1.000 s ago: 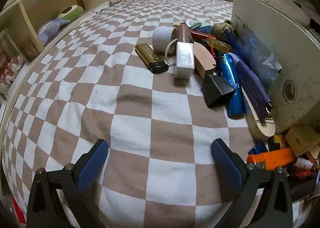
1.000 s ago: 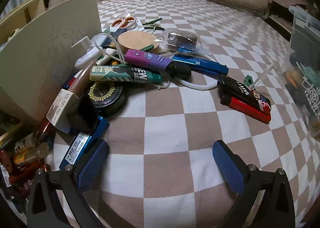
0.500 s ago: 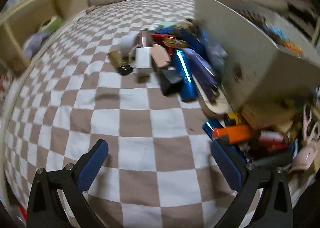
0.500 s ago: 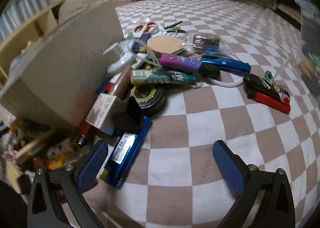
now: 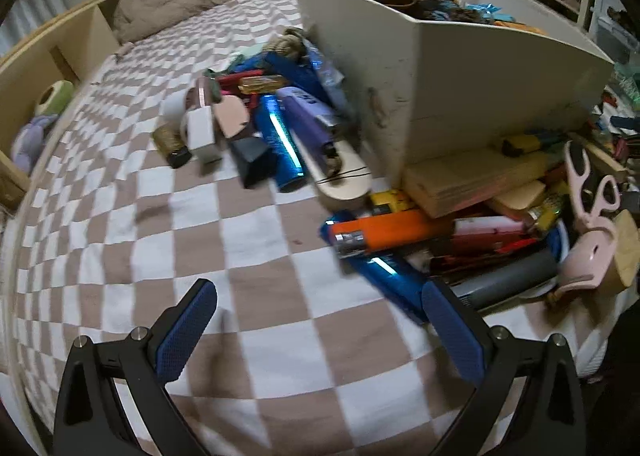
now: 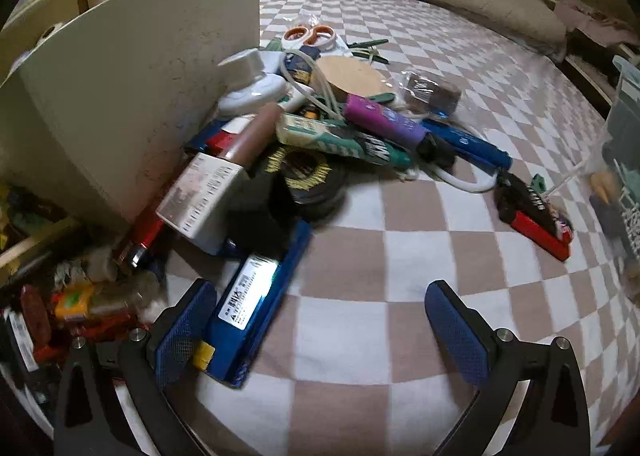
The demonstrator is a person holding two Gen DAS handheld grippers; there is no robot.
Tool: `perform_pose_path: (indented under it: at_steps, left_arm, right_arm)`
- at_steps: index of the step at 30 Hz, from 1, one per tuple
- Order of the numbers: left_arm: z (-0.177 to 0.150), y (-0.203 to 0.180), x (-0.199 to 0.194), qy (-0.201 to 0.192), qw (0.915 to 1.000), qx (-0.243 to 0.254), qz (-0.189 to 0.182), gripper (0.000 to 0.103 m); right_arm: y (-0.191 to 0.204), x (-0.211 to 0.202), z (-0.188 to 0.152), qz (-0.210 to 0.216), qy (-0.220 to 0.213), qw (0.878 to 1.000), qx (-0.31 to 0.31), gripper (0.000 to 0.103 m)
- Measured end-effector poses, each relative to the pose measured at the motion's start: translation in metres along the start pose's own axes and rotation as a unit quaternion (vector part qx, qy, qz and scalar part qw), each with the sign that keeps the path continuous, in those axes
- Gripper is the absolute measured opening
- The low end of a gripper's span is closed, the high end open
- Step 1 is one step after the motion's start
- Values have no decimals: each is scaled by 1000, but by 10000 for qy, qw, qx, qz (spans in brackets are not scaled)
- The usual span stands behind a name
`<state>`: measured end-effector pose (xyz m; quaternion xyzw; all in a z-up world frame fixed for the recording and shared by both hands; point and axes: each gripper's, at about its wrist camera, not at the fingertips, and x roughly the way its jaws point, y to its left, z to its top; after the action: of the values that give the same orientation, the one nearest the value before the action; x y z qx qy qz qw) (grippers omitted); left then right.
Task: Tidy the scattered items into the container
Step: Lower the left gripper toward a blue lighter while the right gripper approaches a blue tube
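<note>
Approaching clutter w/ both grippers, left (image 5: 320, 330) & right (image 6: 322, 330), wide open, empty; next: grab orange lighter (image 5: 386, 234), drop in bin (image 5: 460, 68).

- One cream-white open box (image 5: 460, 72) stood on the checked bedcover.
- Two black grippers with blue pads were in view: the left gripper (image 5: 320, 320) and the right gripper (image 6: 320, 322), one per camera.
- One pair of orange-handled scissors (image 6: 310, 34).
- One orange lighter (image 5: 384, 234).
- One purple tube (image 6: 384, 122).
- One round wooden disc (image 6: 352, 78).
</note>
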<state>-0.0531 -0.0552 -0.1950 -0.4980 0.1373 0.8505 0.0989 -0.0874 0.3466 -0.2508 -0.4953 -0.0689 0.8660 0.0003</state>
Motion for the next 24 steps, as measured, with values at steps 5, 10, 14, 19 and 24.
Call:
perform_pose_path:
  at_steps: [5, 10, 14, 19, 24]
  left_arm:
    - [4, -7, 10, 121, 9997, 22, -234, 103]
    - [9, -19, 24, 351, 9990, 243, -144, 103]
    - [12, -15, 26, 422, 9991, 66, -8, 103]
    - [8, 3, 23, 434, 9983, -278, 283, 103]
    - [6, 35, 22, 345, 9930, -837, 762, 103]
  right_arm:
    - [-26, -4, -10, 27, 107, 9996, 273, 103]
    - [-31, -9, -12, -221, 105, 9995, 191, 103]
    - [-34, -5, -15, -157, 74, 9993, 333, 103]
    - [-33, -8, -18, -151, -24, 9991, 406, 103]
    - [-31, -6, -14, -191, -71, 9988, 442, 103]
